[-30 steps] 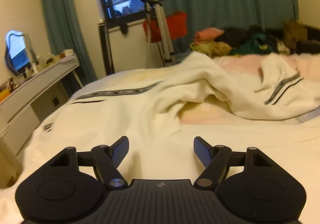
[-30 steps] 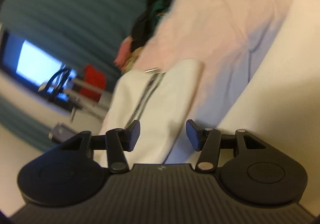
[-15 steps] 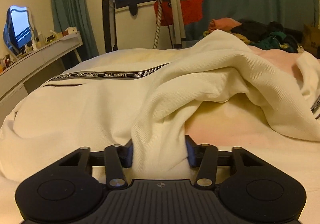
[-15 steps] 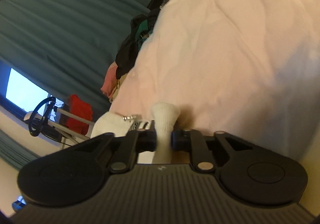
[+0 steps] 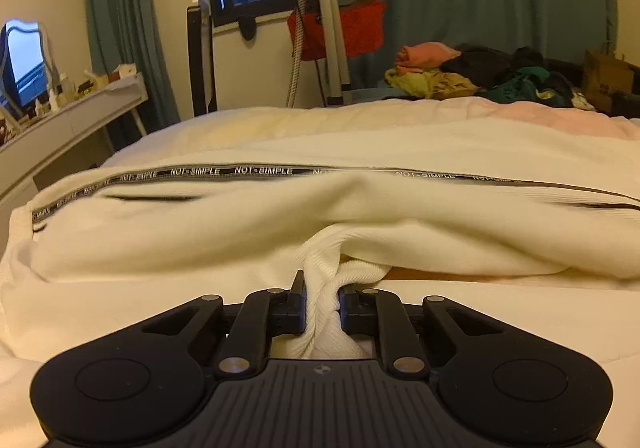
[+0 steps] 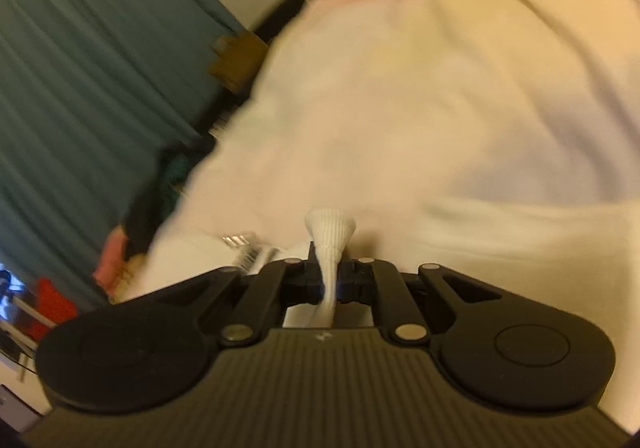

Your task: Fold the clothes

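Both grippers clamp the cream garment (image 5: 256, 232) spread across the bed (image 5: 100, 320): left gripper (image 5: 322, 304) pinches a ribbed fold, right gripper (image 6: 329, 280) a narrow ribbed bunch; blurred right view.

Black ribbed gripper (image 5: 322, 308) w/ silver screws

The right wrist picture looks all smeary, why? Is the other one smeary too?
Right wrist view: motion blur smears the curtain and bedding, though the right gripper pinching the white ribbed cloth stays fairly sharp. Left wrist view: mostly crisp, the NOT-SIMPLE stripe is readable, only slightly soft at the edges; fisheye bends the walls, and the light is warm yellow.
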`<state>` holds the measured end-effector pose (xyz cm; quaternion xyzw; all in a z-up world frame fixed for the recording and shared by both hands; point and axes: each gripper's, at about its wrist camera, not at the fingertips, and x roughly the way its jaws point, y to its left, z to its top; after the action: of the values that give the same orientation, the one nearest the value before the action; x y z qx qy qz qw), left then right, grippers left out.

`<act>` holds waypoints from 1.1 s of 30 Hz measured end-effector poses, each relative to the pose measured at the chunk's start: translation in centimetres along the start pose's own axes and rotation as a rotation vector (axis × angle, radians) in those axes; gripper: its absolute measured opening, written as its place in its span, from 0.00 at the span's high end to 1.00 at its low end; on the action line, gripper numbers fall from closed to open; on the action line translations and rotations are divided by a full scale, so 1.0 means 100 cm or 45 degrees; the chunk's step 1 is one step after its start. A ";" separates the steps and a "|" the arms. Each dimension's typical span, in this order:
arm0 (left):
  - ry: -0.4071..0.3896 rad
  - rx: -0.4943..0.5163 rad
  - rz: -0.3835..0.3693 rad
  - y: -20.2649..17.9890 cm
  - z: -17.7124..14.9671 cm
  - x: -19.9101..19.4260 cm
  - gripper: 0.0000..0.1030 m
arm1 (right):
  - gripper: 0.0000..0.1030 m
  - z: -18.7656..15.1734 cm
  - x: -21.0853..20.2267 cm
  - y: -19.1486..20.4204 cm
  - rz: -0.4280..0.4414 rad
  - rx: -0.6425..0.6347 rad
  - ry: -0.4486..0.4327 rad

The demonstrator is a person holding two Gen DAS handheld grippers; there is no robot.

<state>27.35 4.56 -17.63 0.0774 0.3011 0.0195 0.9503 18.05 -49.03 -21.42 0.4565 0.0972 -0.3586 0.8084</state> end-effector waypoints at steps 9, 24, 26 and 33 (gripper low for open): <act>-0.011 -0.016 -0.126 0.006 0.004 -0.024 0.86 | 0.92 0.018 -0.035 0.014 -0.104 -0.193 -0.183; -0.004 -0.175 -0.264 0.027 -0.004 -0.099 0.28 | 0.27 -0.001 -0.112 0.045 0.005 -0.568 0.038; -0.013 -0.175 -0.268 0.027 -0.005 -0.117 0.24 | 0.27 -0.004 -0.141 0.053 0.070 -0.581 0.071; 0.050 -0.231 -0.223 0.054 -0.042 -0.179 0.18 | 0.27 -0.008 -0.220 0.048 0.148 -0.646 0.183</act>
<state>10.36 8.99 -10.01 -0.0357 0.3224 -0.0349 0.9453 5.45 -35.98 -8.02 0.2685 0.2146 -0.2426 0.9072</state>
